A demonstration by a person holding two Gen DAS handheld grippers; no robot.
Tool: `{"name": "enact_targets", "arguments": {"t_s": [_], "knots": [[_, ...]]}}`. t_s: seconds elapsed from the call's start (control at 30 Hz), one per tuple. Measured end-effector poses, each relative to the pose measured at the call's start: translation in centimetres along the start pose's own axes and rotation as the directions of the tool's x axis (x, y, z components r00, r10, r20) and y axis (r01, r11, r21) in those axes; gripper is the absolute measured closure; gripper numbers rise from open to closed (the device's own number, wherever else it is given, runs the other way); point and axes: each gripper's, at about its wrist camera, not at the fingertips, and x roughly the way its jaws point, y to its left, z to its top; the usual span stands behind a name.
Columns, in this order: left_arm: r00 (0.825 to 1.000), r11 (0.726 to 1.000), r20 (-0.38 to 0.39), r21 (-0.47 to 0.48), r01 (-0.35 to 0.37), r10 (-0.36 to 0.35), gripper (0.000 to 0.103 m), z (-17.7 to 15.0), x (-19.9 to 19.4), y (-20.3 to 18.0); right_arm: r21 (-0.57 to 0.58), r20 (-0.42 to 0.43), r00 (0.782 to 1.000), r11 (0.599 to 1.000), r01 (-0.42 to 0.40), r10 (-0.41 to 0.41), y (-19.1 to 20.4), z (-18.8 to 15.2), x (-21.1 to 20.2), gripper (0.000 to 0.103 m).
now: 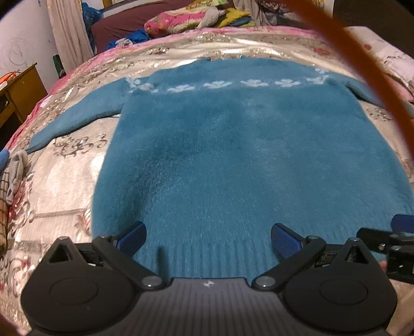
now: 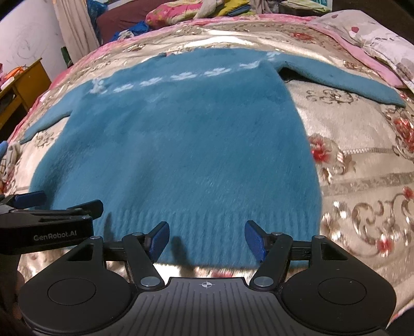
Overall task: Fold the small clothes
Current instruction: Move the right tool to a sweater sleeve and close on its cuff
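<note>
A fuzzy teal sweater (image 1: 233,144) with a row of white flowers across the chest lies flat on the bed, sleeves spread to both sides; it also shows in the right wrist view (image 2: 181,144). My left gripper (image 1: 208,239) is open, its blue pads over the ribbed hem near the left half. My right gripper (image 2: 207,240) is open over the hem's right half, just above the fabric. The right gripper shows at the left wrist view's right edge (image 1: 396,232), and the left gripper (image 2: 33,204) shows at the right wrist view's left edge.
The sweater rests on a shiny floral bedspread (image 2: 362,160). A pillow (image 2: 383,44) lies at the far right. Piled clothes and bedding (image 1: 186,18) sit at the back. A wooden cabinet (image 1: 18,90) stands left of the bed. An orange cable (image 1: 388,90) crosses the left wrist view. Small socks (image 1: 16,170) lie at left.
</note>
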Motion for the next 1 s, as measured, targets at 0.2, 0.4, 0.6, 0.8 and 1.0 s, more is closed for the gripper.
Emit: {"name": "enact_targets", "arguments": {"t_s": [0.2, 0.4, 0.6, 0.8, 1.0], "knots": [[0.999, 1.0, -0.047, -0.02, 0.02, -0.02, 0.0, 0.3, 2.0, 0.2, 0.012, -0.01, 1.0, 1.0, -0.013, 0.013, -0.8, 0.9, 1.5, 0.038], [0.994, 0.994, -0.063, -0.08, 0.08, -0.085, 0.0, -0.2, 2.6, 1.2, 0.041, -0.012, 0.998, 0.998, -0.056, 0.056, -1.7, 1.4, 1.8, 0.041], [0.996, 0.994, -0.037, -0.072, 0.08, -0.083, 0.0, -0.7, 2.5, 1.0, 0.075, 0.0, 0.995, 0.992, -0.098, 0.098, -3.2, 1.8, 1.8, 0.052], [0.996, 0.992, -0.017, -0.096, 0.086, -0.088, 0.0, -1.0, 2.3, 1.3, 0.112, 0.023, 0.989, 0.983, -0.147, 0.145, -4.4, 2.2, 1.5, 0.052], [0.995, 0.989, -0.021, -0.122, 0.089, -0.093, 0.0, -0.4, 1.6, 1.4, 0.173, 0.069, 0.977, 0.962, -0.209, 0.2, -6.8, 3.3, 0.9, 0.052]]}}
